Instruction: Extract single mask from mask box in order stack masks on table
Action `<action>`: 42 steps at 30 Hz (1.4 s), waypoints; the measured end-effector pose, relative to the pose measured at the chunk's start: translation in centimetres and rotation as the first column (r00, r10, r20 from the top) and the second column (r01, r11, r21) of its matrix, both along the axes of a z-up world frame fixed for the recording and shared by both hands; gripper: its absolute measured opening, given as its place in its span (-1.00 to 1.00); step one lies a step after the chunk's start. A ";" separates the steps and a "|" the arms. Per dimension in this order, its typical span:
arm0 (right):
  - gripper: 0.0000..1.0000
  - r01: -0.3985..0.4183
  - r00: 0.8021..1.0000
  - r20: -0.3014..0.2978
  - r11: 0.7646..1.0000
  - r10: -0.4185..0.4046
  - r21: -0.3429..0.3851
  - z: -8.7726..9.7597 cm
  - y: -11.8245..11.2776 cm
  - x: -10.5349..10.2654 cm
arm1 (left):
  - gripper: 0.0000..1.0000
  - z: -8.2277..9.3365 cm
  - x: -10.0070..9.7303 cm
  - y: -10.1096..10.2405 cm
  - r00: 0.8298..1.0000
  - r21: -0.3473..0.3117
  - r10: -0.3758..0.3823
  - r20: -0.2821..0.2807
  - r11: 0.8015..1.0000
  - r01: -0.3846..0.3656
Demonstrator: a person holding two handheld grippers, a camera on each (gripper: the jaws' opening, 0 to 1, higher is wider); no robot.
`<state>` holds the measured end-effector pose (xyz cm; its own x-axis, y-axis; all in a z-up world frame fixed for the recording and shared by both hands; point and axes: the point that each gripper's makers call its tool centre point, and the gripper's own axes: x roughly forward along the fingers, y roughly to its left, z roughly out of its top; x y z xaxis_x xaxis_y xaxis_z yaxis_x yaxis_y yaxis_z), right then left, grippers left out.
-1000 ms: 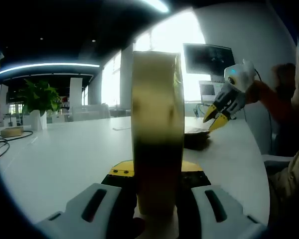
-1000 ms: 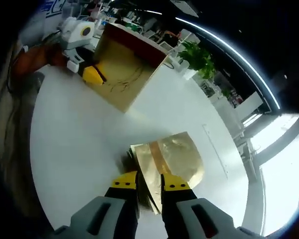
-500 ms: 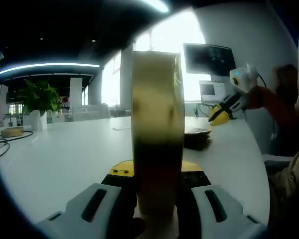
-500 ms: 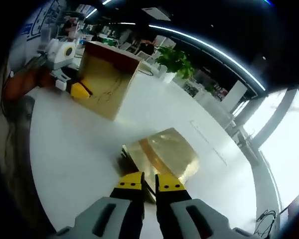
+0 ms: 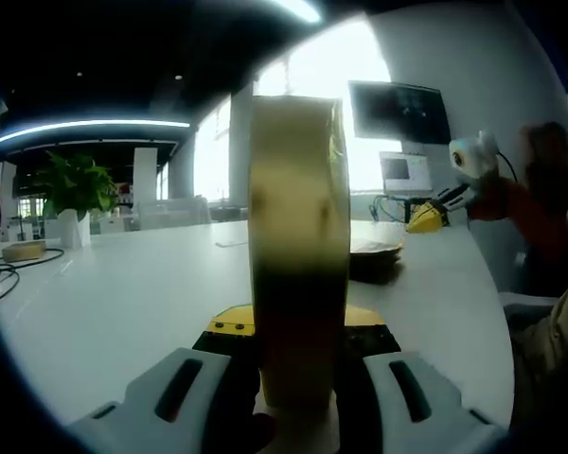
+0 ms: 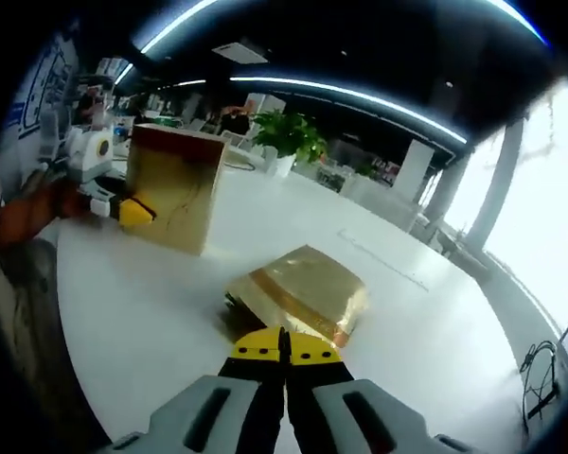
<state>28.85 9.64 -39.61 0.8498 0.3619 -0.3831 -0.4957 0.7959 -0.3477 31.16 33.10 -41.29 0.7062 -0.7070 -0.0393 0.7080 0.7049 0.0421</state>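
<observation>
The left gripper [image 5: 298, 331] clamps the upright mask box [image 5: 298, 246] edge-on; the right gripper view shows that box's broad gold side [image 6: 173, 199]. The right gripper [image 6: 284, 348], jaws together and empty, hovers over the mask stack [image 6: 303, 291] lying on the white table [image 6: 142, 312]

Strong backlight from windows [image 5: 355, 104] at 1 o'clock in left gripper view, blown white. Mask box [image 5: 298, 246] up close, blurred, lower half in shadow. Ceiling light strips [image 6: 350, 90] curve across dim upper area at 12 o'clock in right gripper view. Window glare at 3 o'clock. White table [image 6: 161, 293] evenly bright, soft shadows. Fisheye bending toward edges.
</observation>
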 end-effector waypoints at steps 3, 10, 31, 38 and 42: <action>-1.00 0.021 1.000 0.003 1.000 -0.021 0.022 -0.1 -0.5 -0.1 | -0.61 0.0 0.1 0.1 1.000 0.001 0.004 0.001 1.000 -0.004; -1.00 0.019 0.999 0.032 0.998 -0.022 0.064 0.3 -0.4 -0.5 | -0.61 0.0 0.0 0.2 1.000 0.001 0.014 0.002 1.000 -0.014; -1.00 0.020 0.990 0.127 0.954 -0.060 0.300 -1.0 -1.1 -2.2 | -0.61 -0.1 0.2 0.2 1.000 -0.003 0.012 -0.002 1.000 -0.012; -1.00 0.010 0.988 0.142 0.944 -0.061 0.331 -1.7 -0.8 -2.3 | -0.61 0.0 0.0 0.1 1.000 0.002 0.020 0.004 1.000 -0.020; -1.00 0.009 0.984 0.162 0.937 -0.070 0.348 -2.0 -0.7 -2.2 | -0.61 0.1 0.2 0.4 1.000 0.000 0.024 0.003 1.000 -0.024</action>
<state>26.65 8.92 -41.61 0.9074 0.4105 -0.0903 -0.4192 0.8994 -0.1241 31.37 33.53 -41.22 0.7231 -0.6897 -0.0371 0.6907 0.7218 0.0443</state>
